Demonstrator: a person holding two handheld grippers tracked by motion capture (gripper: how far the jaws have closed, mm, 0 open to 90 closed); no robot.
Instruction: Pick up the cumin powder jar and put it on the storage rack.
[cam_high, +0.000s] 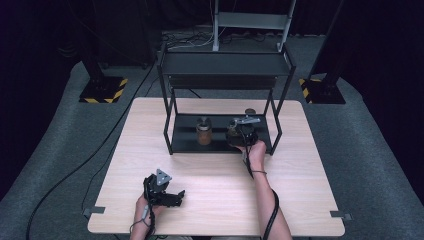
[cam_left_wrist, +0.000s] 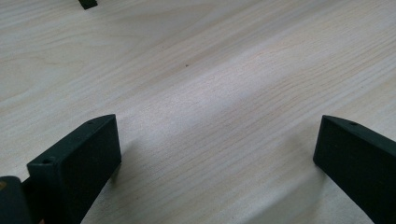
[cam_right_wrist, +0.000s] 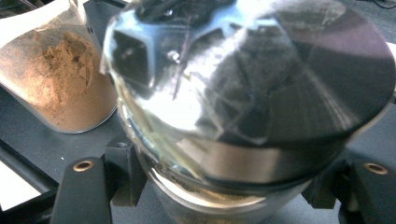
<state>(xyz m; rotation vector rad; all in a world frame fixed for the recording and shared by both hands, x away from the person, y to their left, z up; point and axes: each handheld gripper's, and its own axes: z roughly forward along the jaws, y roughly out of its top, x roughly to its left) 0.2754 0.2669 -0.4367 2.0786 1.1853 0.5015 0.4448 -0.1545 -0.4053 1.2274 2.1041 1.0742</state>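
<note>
Now my right gripper (cam_high: 239, 134) is clamped on the jar (cam_right_wrist: 243, 93) on the rack's (cam_high: 220, 142) bottom shelf, right end; next I'd lift it clear, while my left gripper (cam_high: 167, 196) idles wide open, empty.

We find no readable words, brand names or numbers anywhere. The only sign-like markings are yellow-and-black warning stripes on two floor plates (cam_high: 103, 90) (cam_high: 325, 90) behind the table.

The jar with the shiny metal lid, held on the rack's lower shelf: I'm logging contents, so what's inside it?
The metal lid covers the jar in the right tool, hiding its contents. The neighbouring jar holds brown powder.
</note>
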